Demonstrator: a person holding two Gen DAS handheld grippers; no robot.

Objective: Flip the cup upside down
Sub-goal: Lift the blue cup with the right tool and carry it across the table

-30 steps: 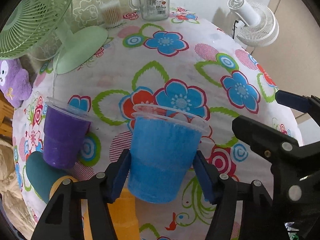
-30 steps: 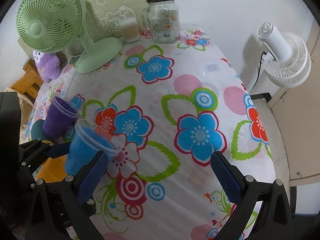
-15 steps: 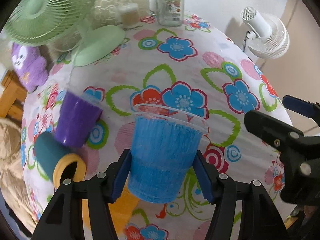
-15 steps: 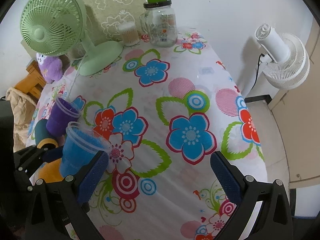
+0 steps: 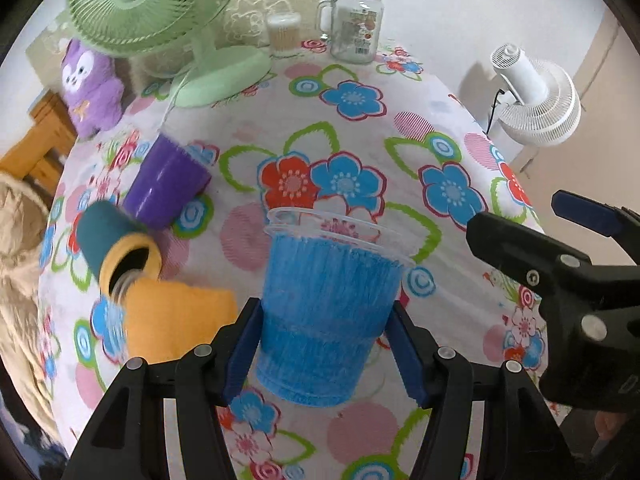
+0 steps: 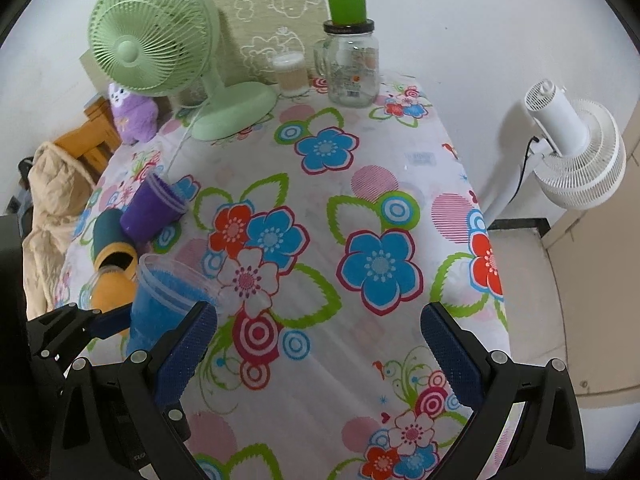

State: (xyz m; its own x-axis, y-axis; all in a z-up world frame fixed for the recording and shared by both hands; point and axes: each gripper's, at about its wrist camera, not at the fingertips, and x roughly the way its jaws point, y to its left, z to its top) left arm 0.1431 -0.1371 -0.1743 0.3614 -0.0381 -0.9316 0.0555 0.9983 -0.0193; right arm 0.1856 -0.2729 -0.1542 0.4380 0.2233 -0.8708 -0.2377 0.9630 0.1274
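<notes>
Two grippers: both in view, one loaded, one bare.
Left gripper (image 5: 326, 354): black frame with blue fingers (image 5: 240, 354) pinching the lower wall of the cup from either side.
Cup: translucent plastic cup coloured blue with a clear rim (image 5: 330, 312), mouth upward, held in the left gripper above the tabletop; whether its base touches the cloth cannot be told. From the right wrist view the same cup (image 6: 164, 304) sits at the lower left, partly behind a finger.
Right gripper (image 6: 318, 354): blue-padded fingers (image 6: 186, 350) spread wide, nothing between them, over the flowered cloth, to the right of the cup.
Tabletop: covered with a white cloth printed with blue, red and pink flowers (image 5: 400, 200).
Purple cup: purple plastic cup (image 5: 168, 184), tilted in view, left of the blue cup and well apart from it.
Teal roll: teal cylinder with a yellow end (image 5: 116, 240), lying just beside the purple cup.
Orange piece: flat orange cloth or pad (image 5: 176, 320), under the roll's open end, near the left finger.
Far edge: pale green desk fan (image 6: 160, 52); glass mason jar mug with black lid (image 6: 352, 68) carrying a green cup (image 6: 347, 7); small jar of cotton swabs (image 6: 290, 72).
Off the tabletop: purple plush toy (image 5: 94, 84); white floor fan (image 6: 576, 152).
</notes>
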